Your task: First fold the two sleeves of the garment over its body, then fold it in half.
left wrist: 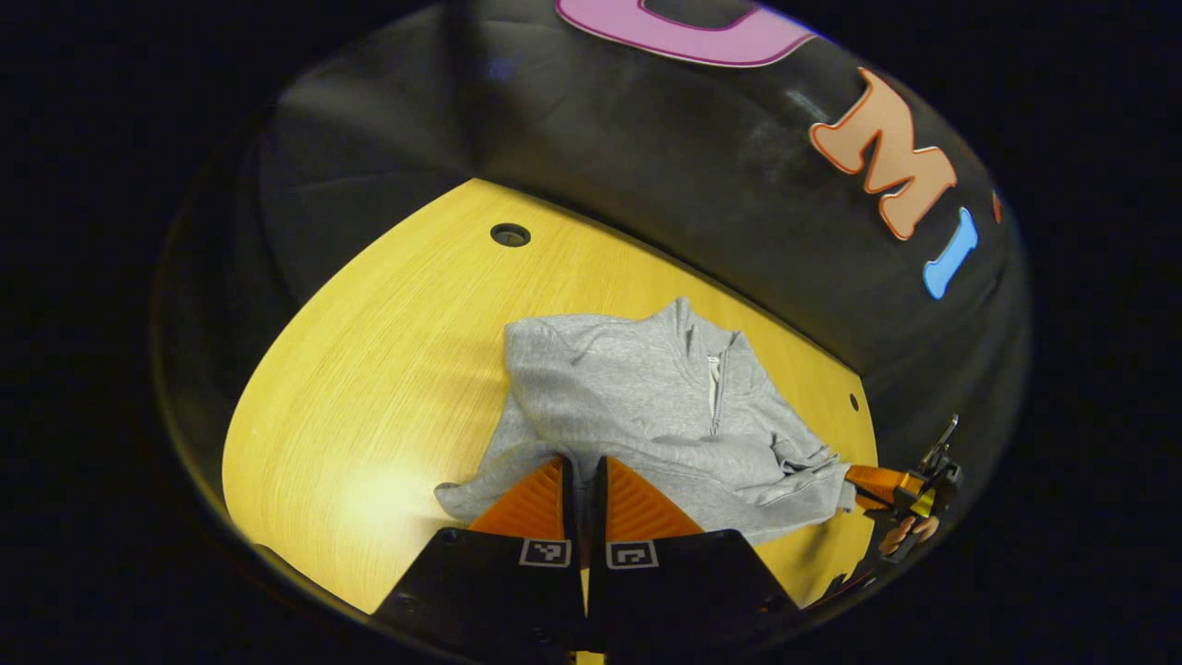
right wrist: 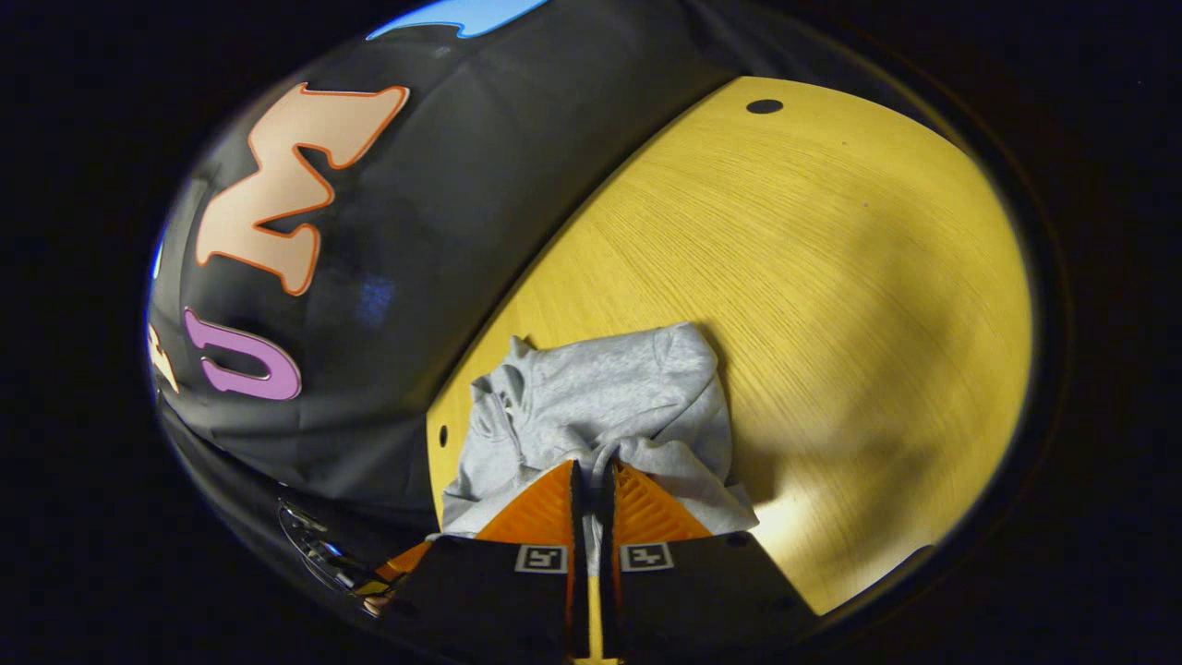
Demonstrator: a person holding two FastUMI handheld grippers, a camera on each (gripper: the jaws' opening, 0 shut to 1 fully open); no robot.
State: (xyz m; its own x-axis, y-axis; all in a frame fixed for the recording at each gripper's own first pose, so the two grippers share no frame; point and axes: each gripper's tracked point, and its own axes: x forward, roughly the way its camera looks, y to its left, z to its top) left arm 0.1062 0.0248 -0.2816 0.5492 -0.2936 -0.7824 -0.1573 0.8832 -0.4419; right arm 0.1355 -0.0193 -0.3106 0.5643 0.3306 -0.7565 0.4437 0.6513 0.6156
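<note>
A grey zip-neck sweatshirt (left wrist: 646, 397) lies on the yellow wooden table (left wrist: 388, 369), collar toward the wall, with cloth bunched over its body. My left gripper (left wrist: 584, 462) is shut on a fold of the grey cloth at its near edge. In the left gripper view the right gripper (left wrist: 863, 480) grips the garment's right edge, with a hand behind it. In the right gripper view the sweatshirt (right wrist: 600, 397) lies crumpled and my right gripper (right wrist: 593, 466) is shut on its grey hem. The left gripper's fingers (right wrist: 402, 559) peek in at the lower left.
The black booth wall (left wrist: 646, 157) rises right behind the table's far edge. A round cable hole (left wrist: 510, 235) sits in the tabletop far left of the garment, and a small hole (left wrist: 853, 402) lies near the right edge. Bare wood (right wrist: 831, 277) spreads beside the sweatshirt.
</note>
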